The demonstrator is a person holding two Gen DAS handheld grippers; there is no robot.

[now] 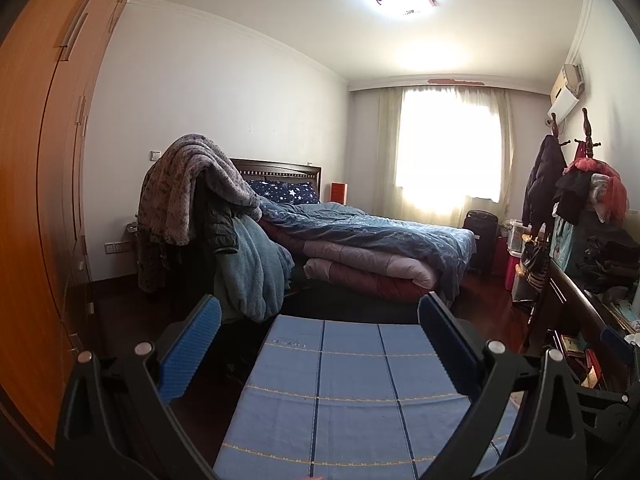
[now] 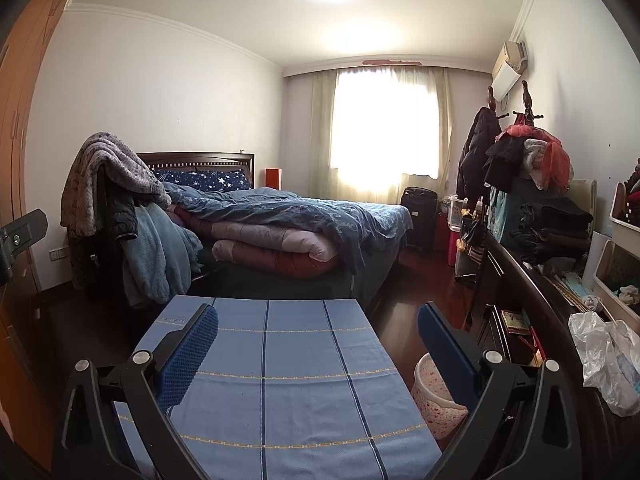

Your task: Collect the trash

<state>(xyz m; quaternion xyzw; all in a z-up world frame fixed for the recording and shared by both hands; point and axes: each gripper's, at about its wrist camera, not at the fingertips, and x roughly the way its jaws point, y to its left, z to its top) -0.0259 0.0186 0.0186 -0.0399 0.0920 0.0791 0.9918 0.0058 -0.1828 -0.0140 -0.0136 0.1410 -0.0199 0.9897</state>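
Both sets of jaws gape wide, holding nothing, over the blue-clothed tabletop [image 2: 280, 360]; the crumpled plastic bag [image 2: 604, 360] lies on the sideboard at three o'clock of the right gripper [image 2: 318, 354], the nearer one; the left gripper [image 1: 320, 350] is farther; a bin [image 2: 434, 396] stands at four o'clock.

Table [image 2: 280, 380] under blue checked cloth [image 1: 340, 392], surface bare.

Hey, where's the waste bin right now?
In the right wrist view, the waste bin stands on the floor low right of centre, between the blue cloth-covered table and the dark cabinet.
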